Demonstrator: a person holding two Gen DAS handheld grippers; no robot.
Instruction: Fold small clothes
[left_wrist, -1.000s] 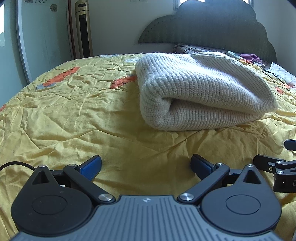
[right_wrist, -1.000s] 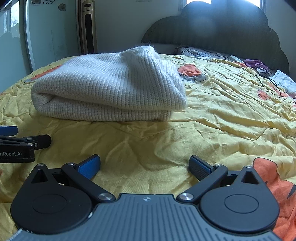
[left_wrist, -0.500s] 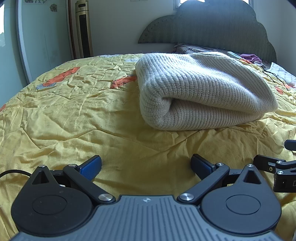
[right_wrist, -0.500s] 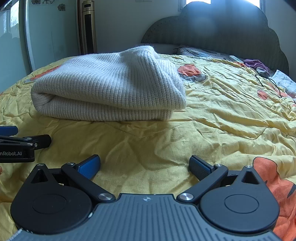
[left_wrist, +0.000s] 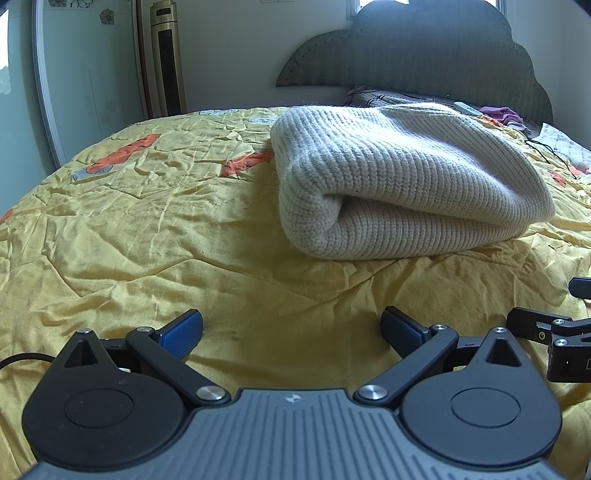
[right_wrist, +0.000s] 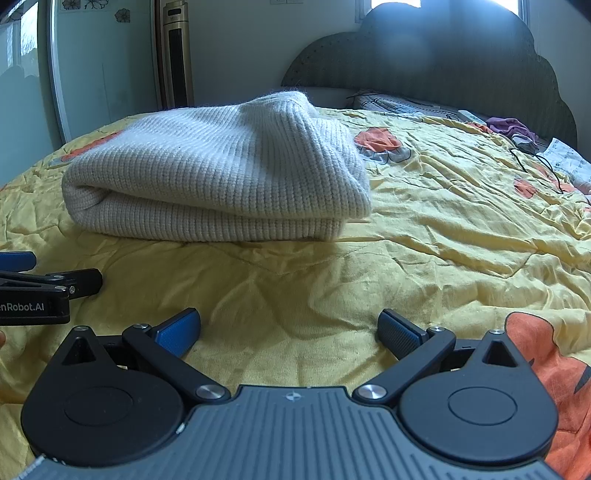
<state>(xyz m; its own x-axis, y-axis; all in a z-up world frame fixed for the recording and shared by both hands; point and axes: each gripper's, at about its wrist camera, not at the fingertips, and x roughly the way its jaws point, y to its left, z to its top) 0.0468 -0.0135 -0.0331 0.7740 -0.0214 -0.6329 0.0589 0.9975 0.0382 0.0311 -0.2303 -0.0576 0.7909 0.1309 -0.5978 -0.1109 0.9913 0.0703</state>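
Folded cream knit sweater (left_wrist: 406, 181) on yellow bedspread (left_wrist: 147, 229), left hand-held gripper (left_wrist: 291, 330) jaws apart, right hand-held gripper (right_wrist: 288, 328) jaws apart, both empty

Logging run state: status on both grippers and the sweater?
Left gripper open, empty. Right gripper open, empty. Cream knit sweater folded on yellow bedspread, untouched. Nothing between grippers and sweater.

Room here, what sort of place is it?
A bedroom, most likely: a bed with a yellow quilt, a scalloped headboard at its far end, and a folded knit sweater lying on the quilt.
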